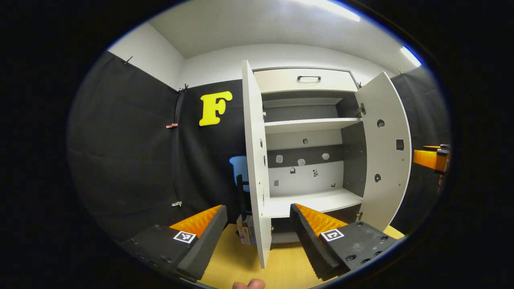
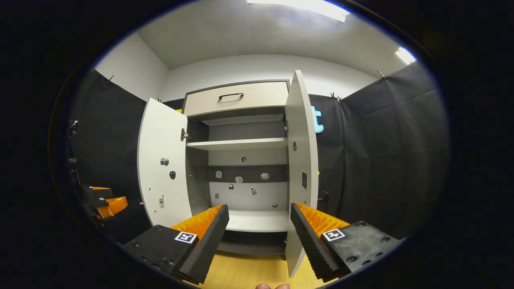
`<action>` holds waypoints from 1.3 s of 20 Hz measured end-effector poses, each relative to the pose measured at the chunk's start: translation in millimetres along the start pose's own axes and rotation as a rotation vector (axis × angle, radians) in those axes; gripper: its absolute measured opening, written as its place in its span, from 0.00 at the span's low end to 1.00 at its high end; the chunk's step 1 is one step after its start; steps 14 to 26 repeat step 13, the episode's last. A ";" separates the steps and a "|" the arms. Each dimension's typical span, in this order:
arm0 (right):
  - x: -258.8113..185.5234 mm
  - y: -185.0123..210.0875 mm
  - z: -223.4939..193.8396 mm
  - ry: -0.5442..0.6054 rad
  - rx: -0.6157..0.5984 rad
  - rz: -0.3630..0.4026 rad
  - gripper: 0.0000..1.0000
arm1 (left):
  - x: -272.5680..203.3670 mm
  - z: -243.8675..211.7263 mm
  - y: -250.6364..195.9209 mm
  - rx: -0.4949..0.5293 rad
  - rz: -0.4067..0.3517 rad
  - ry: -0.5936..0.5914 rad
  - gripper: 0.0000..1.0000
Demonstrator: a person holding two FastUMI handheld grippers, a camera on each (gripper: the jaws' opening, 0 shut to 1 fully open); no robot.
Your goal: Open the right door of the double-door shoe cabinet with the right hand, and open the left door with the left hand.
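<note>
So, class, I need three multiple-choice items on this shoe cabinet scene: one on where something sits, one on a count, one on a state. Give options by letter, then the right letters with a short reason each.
1. Where is the drawer on the shoe cabinet?
A. Above the door openings
B. On the floor beside it
C. Below the bottom shelf

2. How many doors stand open?
A. None
B. One
C. Two

3. How are the fingers of the left gripper set?
A. Shut on a door edge
B. Apart, holding nothing
C. Shut on the drawer handle

Answers:
1 A: the drawer runs across the top, over the shelves.
2 C: the left door and the right door both swing outward, showing the shelves.
3 B: a wide gap shows between the fingers, with nothing pressed.
</note>
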State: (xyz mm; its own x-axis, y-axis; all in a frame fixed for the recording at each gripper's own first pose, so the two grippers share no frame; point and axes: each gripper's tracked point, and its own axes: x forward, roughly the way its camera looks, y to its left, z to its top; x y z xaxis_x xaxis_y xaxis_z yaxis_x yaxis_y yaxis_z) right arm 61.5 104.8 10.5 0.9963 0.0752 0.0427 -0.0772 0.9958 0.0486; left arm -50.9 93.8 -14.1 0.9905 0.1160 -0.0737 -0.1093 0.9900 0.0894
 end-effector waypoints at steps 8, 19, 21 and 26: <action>-2.5 4.5 -1.9 0.001 -0.005 0.011 0.97 | -2.4 -5.6 -14.6 0.006 -0.046 0.004 0.99; -3.8 3.4 -3.1 0.003 -0.007 0.010 0.97 | -0.1 -5.7 -18.5 0.007 -0.054 0.007 0.97; -3.8 3.4 -3.1 0.003 -0.007 0.010 0.97 | -0.1 -5.7 -18.5 0.007 -0.054 0.007 0.97; -3.8 3.4 -3.1 0.003 -0.007 0.010 0.97 | -0.1 -5.7 -18.5 0.007 -0.054 0.007 0.97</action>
